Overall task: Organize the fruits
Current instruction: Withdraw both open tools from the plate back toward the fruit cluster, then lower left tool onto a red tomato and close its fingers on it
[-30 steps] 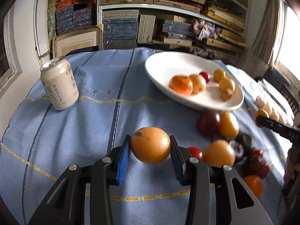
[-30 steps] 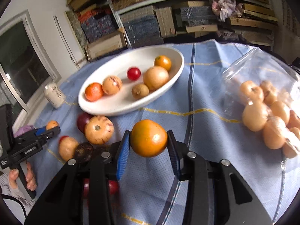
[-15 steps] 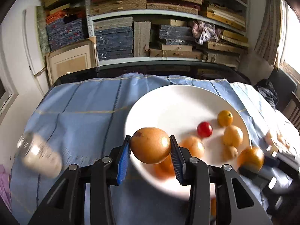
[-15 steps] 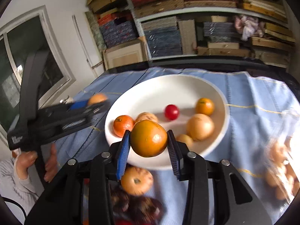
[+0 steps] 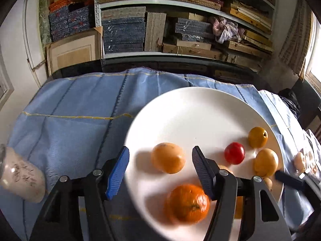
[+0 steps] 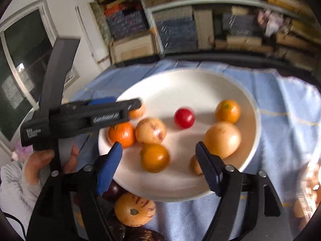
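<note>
Both grippers have let go since half a second ago: each fruit they clenched now lies in the white plate (image 5: 180, 108). With jaws spread wide, the left gripper (image 5: 159, 167) hangs over the plate's near-left part, the pale orange fruit (image 5: 168, 157) lying apart between its fingers. Equally spread, the right gripper (image 6: 158, 165) hangs over the plate's near edge, with the amber fruit (image 6: 154, 157) loose on the plate between its fingers. Left of the plate lies a blurred can (image 5: 21, 177).
</note>
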A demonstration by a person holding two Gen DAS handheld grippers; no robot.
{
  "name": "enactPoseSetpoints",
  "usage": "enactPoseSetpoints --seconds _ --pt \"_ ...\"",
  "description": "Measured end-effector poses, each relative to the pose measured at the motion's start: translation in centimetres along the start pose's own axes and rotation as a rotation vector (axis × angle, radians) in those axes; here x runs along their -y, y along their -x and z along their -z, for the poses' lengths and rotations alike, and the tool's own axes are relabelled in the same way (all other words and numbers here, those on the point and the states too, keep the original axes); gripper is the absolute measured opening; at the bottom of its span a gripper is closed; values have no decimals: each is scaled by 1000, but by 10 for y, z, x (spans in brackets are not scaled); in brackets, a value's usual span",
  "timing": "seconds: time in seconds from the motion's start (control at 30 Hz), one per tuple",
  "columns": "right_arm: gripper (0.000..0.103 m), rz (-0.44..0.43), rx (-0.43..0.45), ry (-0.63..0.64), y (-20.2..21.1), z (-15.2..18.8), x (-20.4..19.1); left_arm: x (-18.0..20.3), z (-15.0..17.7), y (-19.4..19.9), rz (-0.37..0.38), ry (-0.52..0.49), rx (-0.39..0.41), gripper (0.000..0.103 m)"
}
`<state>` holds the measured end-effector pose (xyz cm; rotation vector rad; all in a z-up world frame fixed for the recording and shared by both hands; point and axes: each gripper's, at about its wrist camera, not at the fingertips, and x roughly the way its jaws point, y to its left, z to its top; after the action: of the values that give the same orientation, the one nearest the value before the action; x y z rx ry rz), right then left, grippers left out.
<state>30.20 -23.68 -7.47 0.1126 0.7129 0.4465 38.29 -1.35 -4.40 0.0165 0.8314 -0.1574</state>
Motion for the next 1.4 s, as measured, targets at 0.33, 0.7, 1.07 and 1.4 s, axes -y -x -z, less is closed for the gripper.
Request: enactPoseSetpoints --seconds 0.33,0.7,1.07,1.4 --pt "90 35 128 -42 81 24 -8 -31 62 87 -7 48 29 69" --pt "94 62 150 -161 111 86 25 -3 137 107 -37 -90 54 69" --pt "94 33 113 -173 105 85 26 7 143 100 35 -153 44 72" --pt "94 39 109 -170 103 85 25 4 149 87 2 -155 -12 72"
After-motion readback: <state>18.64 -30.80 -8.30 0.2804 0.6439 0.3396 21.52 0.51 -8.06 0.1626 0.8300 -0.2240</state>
